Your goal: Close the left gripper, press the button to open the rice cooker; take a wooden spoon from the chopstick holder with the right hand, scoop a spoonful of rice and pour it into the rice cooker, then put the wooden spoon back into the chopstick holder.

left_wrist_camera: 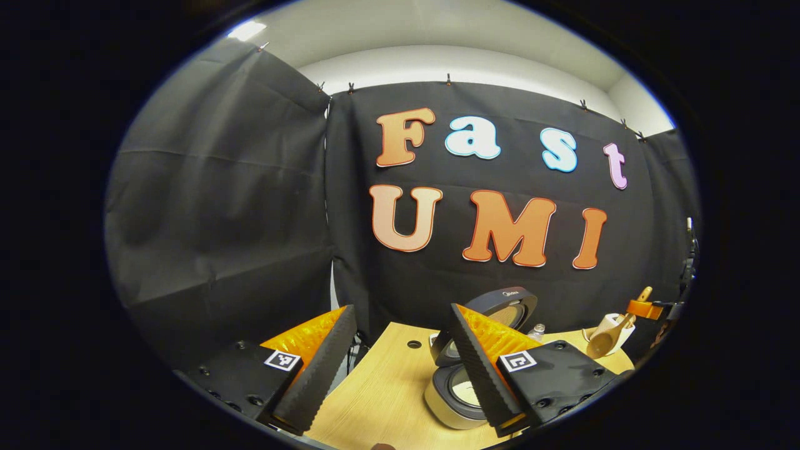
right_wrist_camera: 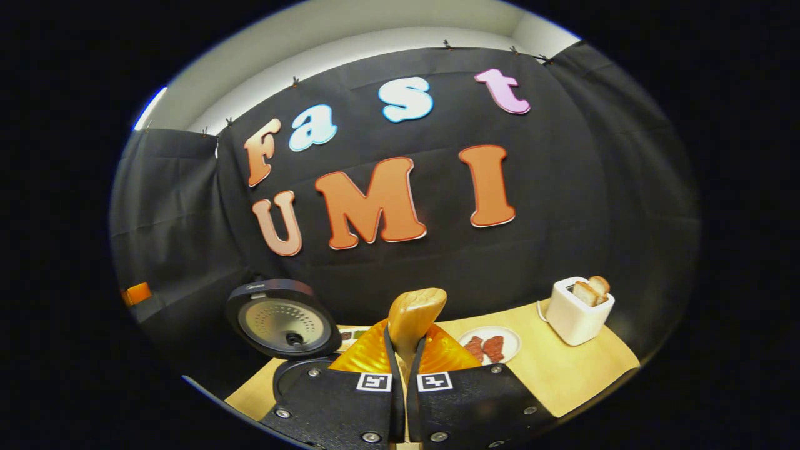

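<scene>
The rice cooker [left_wrist_camera: 453, 400] stands on the wooden table with its lid [left_wrist_camera: 507, 306] raised. My left gripper [left_wrist_camera: 401, 312] hangs open just in front of it, nothing between its fingers. In the right gripper view the cooker's lid [right_wrist_camera: 284, 319] stands up at the left. My right gripper [right_wrist_camera: 405, 340] is shut on the wooden spoon [right_wrist_camera: 415, 312], whose broad end sticks up past the fingertips. Far right in the left gripper view, the spoon [left_wrist_camera: 603, 340] hangs bowl-down against the white chopstick holder [left_wrist_camera: 619, 326]. Whether it is inside the holder I cannot tell.
A white toaster [right_wrist_camera: 578, 310] with bread slices stands at the table's right. Beside it lies a plate [right_wrist_camera: 490, 345] with pieces of meat. A small bottle [left_wrist_camera: 537, 331] stands behind the cooker. The table's edge [right_wrist_camera: 600, 381] runs close on the right.
</scene>
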